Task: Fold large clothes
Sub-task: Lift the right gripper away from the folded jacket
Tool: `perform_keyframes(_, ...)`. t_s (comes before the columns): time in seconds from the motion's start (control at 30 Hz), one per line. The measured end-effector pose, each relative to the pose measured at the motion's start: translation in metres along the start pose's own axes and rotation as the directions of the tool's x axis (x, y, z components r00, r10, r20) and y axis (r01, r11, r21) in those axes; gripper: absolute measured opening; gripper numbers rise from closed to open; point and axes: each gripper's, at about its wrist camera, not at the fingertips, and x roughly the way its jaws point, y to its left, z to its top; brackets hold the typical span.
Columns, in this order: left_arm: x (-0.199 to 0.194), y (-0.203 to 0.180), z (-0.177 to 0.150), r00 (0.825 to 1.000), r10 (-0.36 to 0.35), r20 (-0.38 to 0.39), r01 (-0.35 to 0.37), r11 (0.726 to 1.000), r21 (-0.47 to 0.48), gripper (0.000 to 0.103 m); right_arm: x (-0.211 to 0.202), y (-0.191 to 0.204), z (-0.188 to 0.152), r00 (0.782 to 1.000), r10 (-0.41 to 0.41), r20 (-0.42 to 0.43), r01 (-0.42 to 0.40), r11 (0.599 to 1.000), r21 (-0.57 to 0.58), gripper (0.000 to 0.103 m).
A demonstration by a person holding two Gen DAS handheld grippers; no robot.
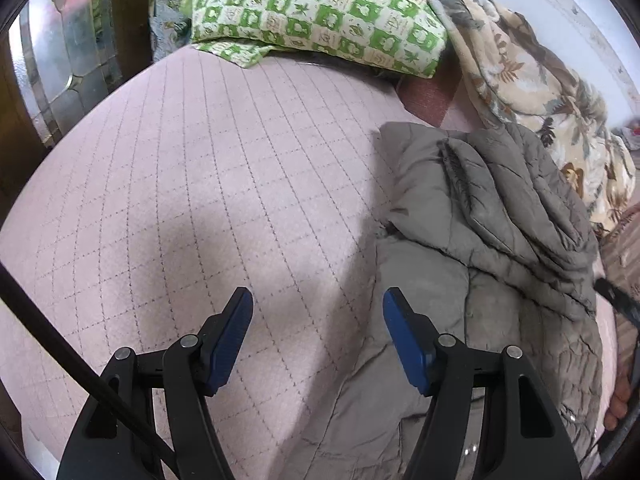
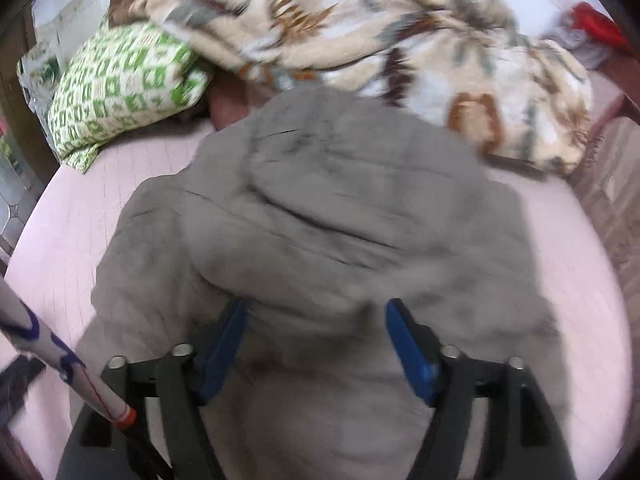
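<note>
Your left gripper (image 1: 318, 334) hangs wide open and empty over the pink quilted bed cover (image 1: 192, 168). Your right gripper (image 2: 316, 344) is equally spread, gripping nothing, above the grey padded jacket (image 2: 320, 208), which lies bunched mid-bed, near the green pillow (image 2: 120, 84) and floral blanket (image 2: 420, 48).

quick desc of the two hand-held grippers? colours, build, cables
Left hand-held gripper and right hand-held gripper look alike: black linkage arms with silver pivot pins, blue pads on the fingers. A black cable crosses the left view.
</note>
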Motion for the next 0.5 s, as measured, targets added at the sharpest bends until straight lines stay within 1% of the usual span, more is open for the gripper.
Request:
perform_keyframes(0.03, 0.0, 0.0, -0.003, 1.0, -0.011, -0.012, 0.011, 1.0, 0.017, 0.067, -0.011, -0.018, -0.008, 1.0, -0.01, 0.0, 0.01, 1.0, 0.011, 0.085)
perform_keyframes(0.1, 0.002, -0.001, -0.009, 0.999, -0.013, -0.033, 0.014, 0.998, 0.053, 0.067, -0.029, -0.059, -0.03, 0.999, -0.042, -0.014, 0.043, 0.998, 0.045, 0.086)
perform_keyframes(0.2, 0.007, -0.003, -0.024, 0.998, 0.016, -0.066, -0.009, 0.993, 0.116, 0.067, -0.048, -0.13, -0.072, 0.992, -0.109, -0.065, 0.117, 0.983, 0.142, 0.087)
perform_keyframes(0.27, 0.011, -0.004, -0.032, 0.996, 0.024, -0.09, -0.012, 0.99, 0.14, 0.067, -0.058, -0.189, -0.106, 0.988, -0.117, -0.104, 0.141, 0.954, 0.264, 0.087)
perform_keyframes(0.37, 0.017, -0.002, -0.049, 0.991, -0.001, -0.131, 0.018, 0.992, 0.128, 0.067, -0.069, -0.253, -0.157, 0.985, -0.083, -0.152, 0.14, 0.896, 0.421, 0.088)
perform_keyframes(0.4, 0.018, -0.002, -0.056, 0.989, -0.018, -0.149, 0.035, 0.993, 0.114, 0.067, -0.071, -0.268, -0.172, 0.984, -0.074, -0.164, 0.142, 0.878, 0.458, 0.088)
perform_keyframes(0.5, 0.015, 0.0, -0.074, 0.983, -0.021, -0.181, 0.042, 0.993, 0.11, 0.067, -0.078, -0.3, -0.214, 0.984, -0.036, -0.175, 0.128, 0.827, 0.547, 0.088)
